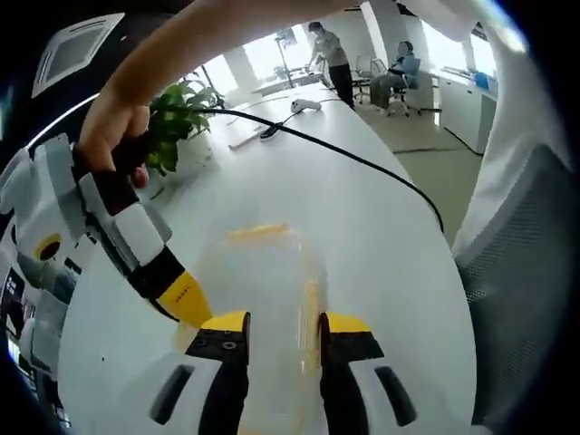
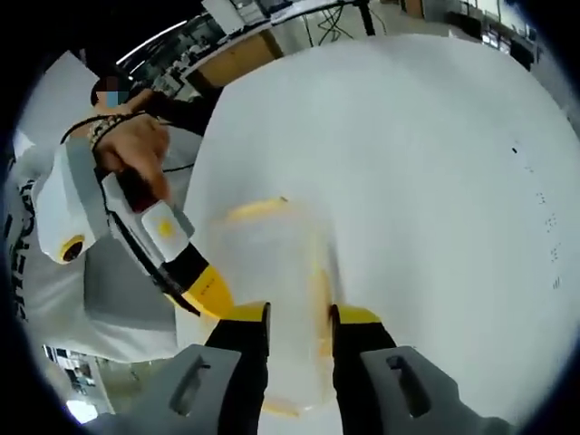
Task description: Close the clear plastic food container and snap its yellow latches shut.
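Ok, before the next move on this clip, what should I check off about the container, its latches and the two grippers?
1. Clear container on the white table, between both grippers: ok.
2. Left gripper open, jaws straddling the container: ok.
3. Right gripper open, jaws either side of the container: ok.
4. Lid seated flat: cannot tell, the plastic is blurred.
5. Far yellow latch snapped down: cannot tell.
6. Side yellow latch beside the left gripper's jaw, snapped: cannot tell.
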A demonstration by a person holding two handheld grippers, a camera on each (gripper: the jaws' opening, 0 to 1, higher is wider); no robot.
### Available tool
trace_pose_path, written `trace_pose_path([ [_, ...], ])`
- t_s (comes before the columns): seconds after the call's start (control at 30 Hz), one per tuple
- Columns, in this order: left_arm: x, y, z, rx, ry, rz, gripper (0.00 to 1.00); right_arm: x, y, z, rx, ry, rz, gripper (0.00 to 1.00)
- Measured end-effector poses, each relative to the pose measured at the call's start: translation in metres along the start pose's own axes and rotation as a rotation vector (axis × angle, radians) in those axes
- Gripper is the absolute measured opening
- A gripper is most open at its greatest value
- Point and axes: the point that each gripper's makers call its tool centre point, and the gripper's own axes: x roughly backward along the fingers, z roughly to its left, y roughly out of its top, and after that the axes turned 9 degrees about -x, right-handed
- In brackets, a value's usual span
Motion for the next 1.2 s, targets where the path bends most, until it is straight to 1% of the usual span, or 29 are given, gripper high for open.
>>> trace_pose_path([
  [0.03, 0.000, 0.001, 0.001, 0.032, 0.002, -0.002, 0.24, 0.001, 0.000, 0.001, 0.008, -0.008, -0.009, 0.23],
  [0.07, 0.001, 0.001, 0.001, 0.084, 0.003, -0.006, 0.24, 0.002, 0.001, 0.000, 0.029, -0.016, -0.020, 0.23],
  [0.1, 0.001, 0.001, 0.003, 0.153, 0.004, -0.011, 0.25, 0.003, 0.001, -0.001, 0.067, -0.033, -0.031, 0.23],
  [0.13, 0.003, -0.002, 0.005, 0.185, 0.006, -0.003, 0.26, 0.005, 0.000, -0.002, 0.094, -0.045, -0.029, 0.24],
  [0.17, 0.005, -0.005, 0.007, 0.213, 0.010, 0.010, 0.29, 0.008, -0.004, -0.002, 0.101, -0.060, -0.027, 0.26],
  [0.2, 0.007, -0.007, 0.008, 0.213, 0.006, 0.010, 0.32, 0.010, -0.006, -0.004, 0.105, -0.071, -0.021, 0.30],
  [0.27, 0.010, -0.012, 0.009, 0.222, 0.009, 0.026, 0.39, 0.017, -0.012, -0.002, 0.111, -0.077, -0.017, 0.34],
  [0.3, 0.014, -0.013, 0.011, 0.232, 0.005, 0.020, 0.43, 0.020, -0.013, -0.002, 0.112, -0.083, -0.023, 0.37],
  [0.33, 0.018, -0.014, 0.014, 0.273, 0.014, 0.018, 0.46, 0.025, -0.012, -0.001, 0.120, -0.090, -0.049, 0.39],
  [0.4, 0.023, -0.016, 0.023, 0.316, 0.026, 0.010, 0.52, 0.031, -0.013, 0.002, 0.132, -0.098, -0.085, 0.47],
  [0.47, 0.028, -0.018, 0.030, 0.324, 0.036, 0.002, 0.60, 0.036, -0.019, 0.004, 0.141, -0.121, -0.091, 0.54],
  [0.5, 0.032, -0.022, 0.035, 0.338, 0.046, 0.018, 0.65, 0.036, -0.021, 0.005, 0.144, -0.128, -0.088, 0.59],
  [0.57, 0.036, -0.027, 0.041, 0.335, 0.054, 0.035, 0.70, 0.040, -0.030, 0.003, 0.157, -0.161, -0.068, 0.63],
  [0.63, 0.041, -0.033, 0.044, 0.326, 0.050, 0.067, 0.70, 0.042, -0.038, 0.006, 0.168, -0.169, -0.058, 0.63],
  [0.67, 0.043, -0.034, 0.045, 0.326, 0.046, 0.070, 0.71, 0.044, -0.041, 0.006, 0.170, -0.179, -0.056, 0.62],
  [0.73, 0.045, -0.037, 0.046, 0.327, 0.035, 0.087, 0.75, 0.046, -0.044, 0.006, 0.166, -0.199, -0.057, 0.63],
  [0.77, 0.045, -0.039, 0.046, 0.324, 0.020, 0.100, 0.78, 0.047, -0.046, 0.007, 0.166, -0.207, -0.060, 0.64],
  [0.83, 0.046, -0.043, 0.046, 0.303, 0.012, 0.123, 0.82, 0.049, -0.047, 0.010, 0.172, -0.218, -0.070, 0.66],
  [0.9, 0.046, -0.049, 0.044, 0.285, -0.013, 0.171, 0.85, 0.050, -0.049, 0.012, 0.184, -0.228, -0.070, 0.67],
  [0.93, 0.045, -0.050, 0.044, 0.270, -0.019, 0.185, 0.87, 0.050, -0.050, 0.012, 0.187, -0.236, -0.068, 0.68],
  [1.0, 0.045, -0.052, 0.045, 0.250, -0.028, 0.198, 0.87, 0.050, -0.051, 0.013, 0.185, -0.253, -0.069, 0.69],
  [1.1, 0.043, -0.051, 0.043, 0.257, -0.048, 0.200, 0.87, 0.048, -0.055, 0.016, 0.185, -0.259, -0.063, 0.71],
  [1.2, 0.042, -0.053, 0.042, 0.245, -0.062, 0.211, 0.88, 0.045, -0.060, 0.016, 0.184, -0.274, -0.048, 0.72],
])
